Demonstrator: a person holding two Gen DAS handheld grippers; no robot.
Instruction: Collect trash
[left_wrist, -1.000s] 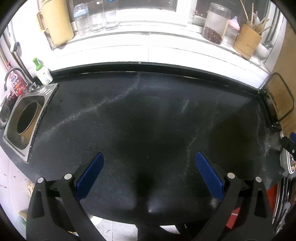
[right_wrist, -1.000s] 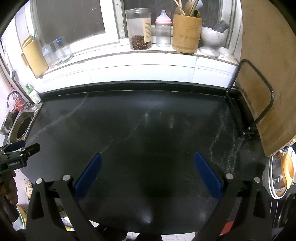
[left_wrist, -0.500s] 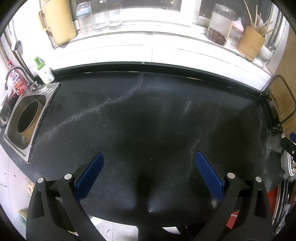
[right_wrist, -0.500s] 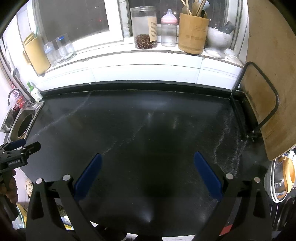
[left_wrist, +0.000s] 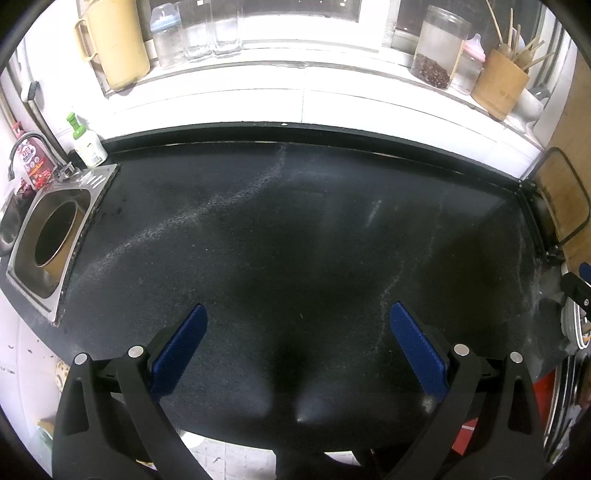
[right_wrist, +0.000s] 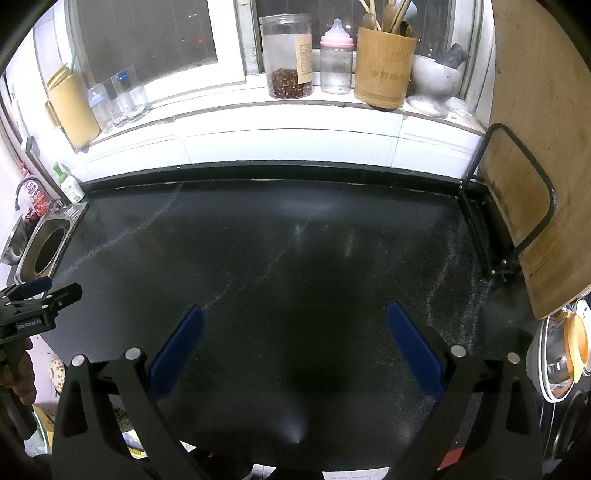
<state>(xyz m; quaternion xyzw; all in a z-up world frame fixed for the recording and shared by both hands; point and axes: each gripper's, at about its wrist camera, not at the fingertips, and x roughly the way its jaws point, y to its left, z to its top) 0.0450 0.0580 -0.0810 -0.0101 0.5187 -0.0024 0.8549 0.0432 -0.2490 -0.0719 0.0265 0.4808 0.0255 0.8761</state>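
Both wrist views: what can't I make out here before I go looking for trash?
- Floor below the countertop: hidden by the counter's front edge and the gripper frames in both views; only slivers show.
- Inside the round opening by the sink: dark, contents unreadable, left wrist view.
- Right gripper from the left wrist view: cut off at the right edge.
- Bowls at right: partly out of frame.
- Left gripper: open, nothing between fingers.

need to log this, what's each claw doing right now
Left claw: open, holding nothing, over the black speckled stone countertop.
Right claw: open, holding nothing.
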